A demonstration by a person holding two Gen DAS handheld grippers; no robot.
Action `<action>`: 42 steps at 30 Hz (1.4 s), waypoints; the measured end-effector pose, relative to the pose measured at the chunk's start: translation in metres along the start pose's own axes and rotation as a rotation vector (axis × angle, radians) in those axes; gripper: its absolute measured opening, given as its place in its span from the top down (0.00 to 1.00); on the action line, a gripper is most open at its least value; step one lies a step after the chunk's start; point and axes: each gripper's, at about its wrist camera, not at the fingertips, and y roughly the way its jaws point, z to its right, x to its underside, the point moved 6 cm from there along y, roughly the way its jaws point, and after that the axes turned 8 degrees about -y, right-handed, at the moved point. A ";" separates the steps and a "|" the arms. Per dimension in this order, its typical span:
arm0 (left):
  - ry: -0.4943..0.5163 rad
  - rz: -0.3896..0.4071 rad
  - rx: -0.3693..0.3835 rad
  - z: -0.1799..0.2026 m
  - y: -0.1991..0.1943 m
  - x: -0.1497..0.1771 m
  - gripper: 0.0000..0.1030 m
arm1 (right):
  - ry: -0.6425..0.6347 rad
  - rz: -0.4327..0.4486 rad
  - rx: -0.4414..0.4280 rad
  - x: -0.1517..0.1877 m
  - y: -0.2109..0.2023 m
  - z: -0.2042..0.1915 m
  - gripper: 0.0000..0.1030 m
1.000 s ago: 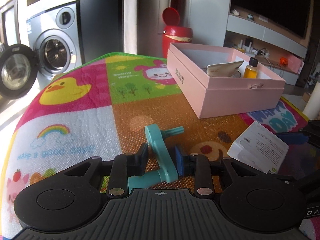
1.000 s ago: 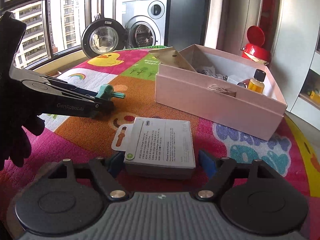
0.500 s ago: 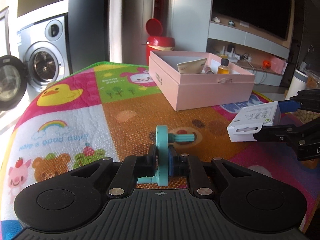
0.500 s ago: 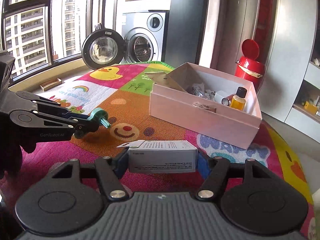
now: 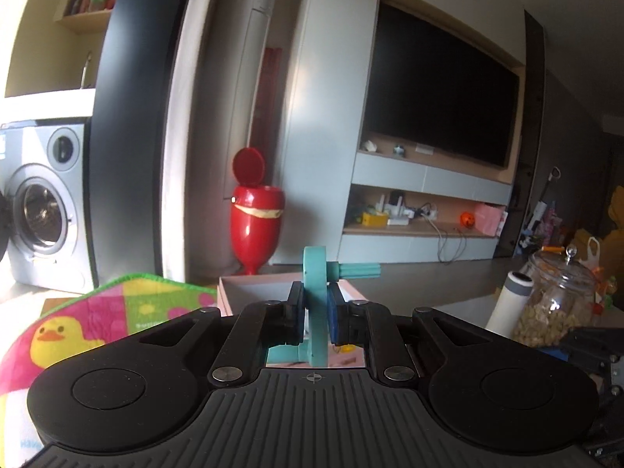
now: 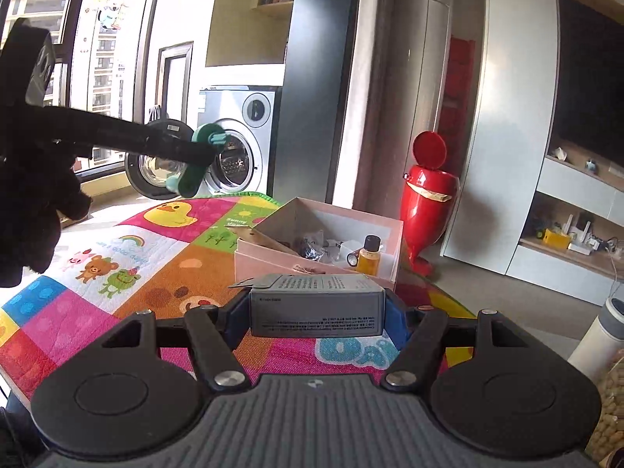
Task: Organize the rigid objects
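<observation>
Right wrist: grey carton (image 6: 316,304) hangs just short of pink box (image 6: 397,234) rim.

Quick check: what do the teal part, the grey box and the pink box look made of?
Teal part: likely molded plastic, matte, uniform colour, smooth edges.
Grey box: looks like printed cardboard, with sharp folded edges, small text and a hang tab.
Pink box: probably rigid paperboard, matte, with thick straight walls.

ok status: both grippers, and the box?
Left gripper shut on teal crank, airborne. Right gripper shut on white carton. Pink box open ahead, path clear.
</observation>
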 end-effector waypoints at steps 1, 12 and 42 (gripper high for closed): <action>-0.041 0.018 -0.001 -0.002 0.015 -0.014 0.85 | 0.002 -0.001 0.001 0.000 0.000 0.000 0.34; -0.199 -0.204 -0.095 -0.062 0.036 0.060 0.84 | 0.083 -0.089 0.021 0.015 0.016 0.023 0.34; -0.068 -0.306 -0.333 -0.058 0.036 0.156 0.70 | 0.264 -0.363 0.137 0.069 0.150 0.004 0.00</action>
